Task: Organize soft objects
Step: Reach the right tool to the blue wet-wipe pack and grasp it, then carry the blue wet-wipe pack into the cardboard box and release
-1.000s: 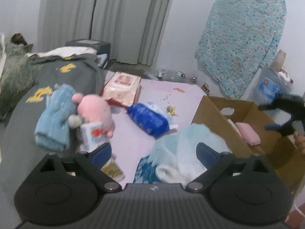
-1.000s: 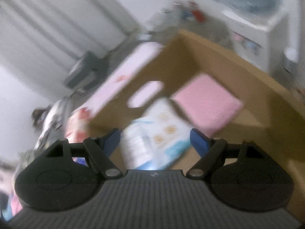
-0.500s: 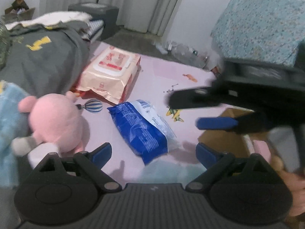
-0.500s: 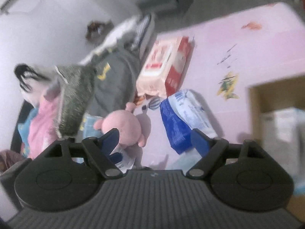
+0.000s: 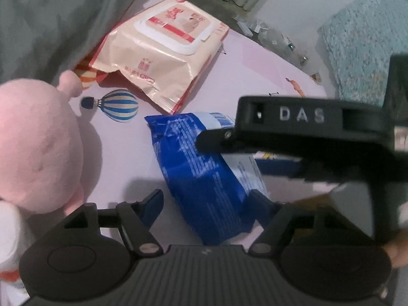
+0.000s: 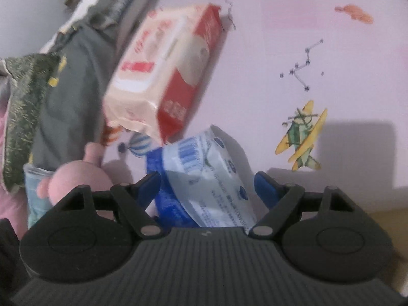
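1. In the left wrist view a pink plush [image 5: 35, 140] fills the left edge. Its lower part is cut off by the frame, and its face cannot be made out.
2. A grey blanket [image 5: 51, 17] lies far left. Its near edge covers one corner of the beige wipes pack [image 5: 163, 58].
3. The blue pack [image 5: 204, 173] lies on the pink mat [image 5: 122, 153], near and right of the wipes pack. Its near end sits between the fingers of the left gripper [image 5: 206, 204]. The jaws are closing, and no pad is seen pressing on the pack yet.
4. The right gripper's black body crosses the right half of that view, hiding the far right corner of the blue pack. A fingertip of the person shows at the right edge, blurred.
5. In the right wrist view the right gripper [image 6: 206, 186] stands wide apart around the pack's pale end, with a gap on each side. The pack's near end is hidden under the gripper's body.
6. The wipes pack there is motion-blurred and its print is unreadable.
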A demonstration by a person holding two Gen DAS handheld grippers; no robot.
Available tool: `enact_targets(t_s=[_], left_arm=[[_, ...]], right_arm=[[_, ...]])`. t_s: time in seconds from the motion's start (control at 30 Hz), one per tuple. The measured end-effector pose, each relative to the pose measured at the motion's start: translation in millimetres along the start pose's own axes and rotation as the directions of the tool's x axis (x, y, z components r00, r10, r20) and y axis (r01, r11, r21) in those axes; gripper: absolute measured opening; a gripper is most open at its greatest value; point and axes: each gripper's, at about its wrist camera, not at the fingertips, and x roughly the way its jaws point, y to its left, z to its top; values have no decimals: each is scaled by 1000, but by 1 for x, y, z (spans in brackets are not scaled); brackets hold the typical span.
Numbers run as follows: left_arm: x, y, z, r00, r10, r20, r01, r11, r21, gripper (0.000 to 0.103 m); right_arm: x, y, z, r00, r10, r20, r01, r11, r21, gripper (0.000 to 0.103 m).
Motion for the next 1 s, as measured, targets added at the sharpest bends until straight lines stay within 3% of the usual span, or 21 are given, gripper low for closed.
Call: enact_targets(t_s=[0.1,0.27,0.43,0.77,1.0], left_arm=[[3,4,2,999,-34,-5,33,999,-23,70],[-5,2,2,1000,-2,18,2,1000,-20,68],[-38,-5,-6,997,4,76,-5,1000,19,67],[-138,-81,-50,978,-43,205,2,980,197,67],[-144,-164,-114,986,-129,102,84,929,361,67]], right_arm=[[9,-4,-1,998,56,-30,-55,998,35,78],[6,2,-7,996,88,-20,-88,996,10,65],[-13,9,-15,993,114,9,-114,993,2,64],[-134,11,-62,955,249,160,-247,969,-32,63],[-226,-63,-138,925,268,268,-296,953,68,63]])
